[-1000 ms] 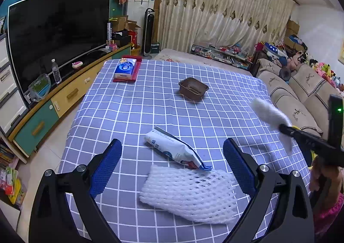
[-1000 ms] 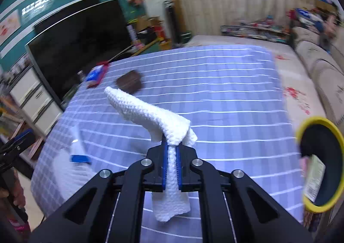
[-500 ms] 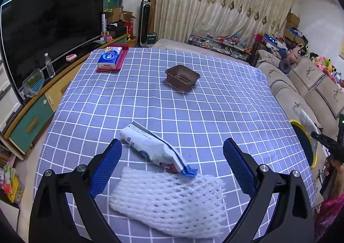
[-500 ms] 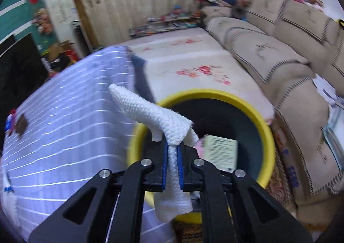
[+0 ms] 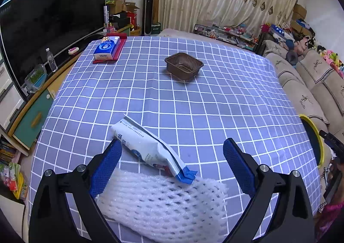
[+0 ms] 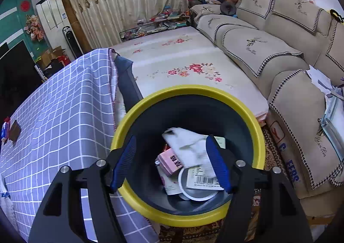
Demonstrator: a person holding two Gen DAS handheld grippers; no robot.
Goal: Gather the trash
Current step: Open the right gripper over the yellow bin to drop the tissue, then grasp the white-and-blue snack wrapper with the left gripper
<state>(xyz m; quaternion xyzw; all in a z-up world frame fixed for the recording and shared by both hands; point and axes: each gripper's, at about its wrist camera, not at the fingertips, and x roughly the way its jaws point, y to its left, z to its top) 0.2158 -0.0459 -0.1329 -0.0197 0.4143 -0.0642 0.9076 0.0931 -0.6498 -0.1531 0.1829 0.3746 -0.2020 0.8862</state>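
Left wrist view: much of the clearing is not yet done. On the checked desk [image 5: 193, 101] a white foam net [image 5: 163, 206] lies nearest the camera, a white and blue snack wrapper [image 5: 148, 150] rests just behind it with its torn blue end overlapping the net, and a brown plastic tray [image 5: 184, 66] sits well apart toward the far side. A blue tissue pack [image 5: 107, 47] on a red tray at the far corner looks like something to keep, though that is a judgement. The left claw [image 5: 172, 167] hangs tilted down over the net and wrapper with its jaws spread wide and nothing gripped; the left blue pad sits beside the wrapper's near end. Right wrist view: the yellow-rimmed bin [image 6: 253, 126] stands on the floor just beside the desk's edge, already holding a pink box, a round lid and a labelled paper. The right claw [image 6: 172, 163] points steeply down into the bin's mouth, its jaws having just been opening, and the white foam piece [image 6: 187, 146], blurred, is free of the pads and lies inside the bin among the other trash.
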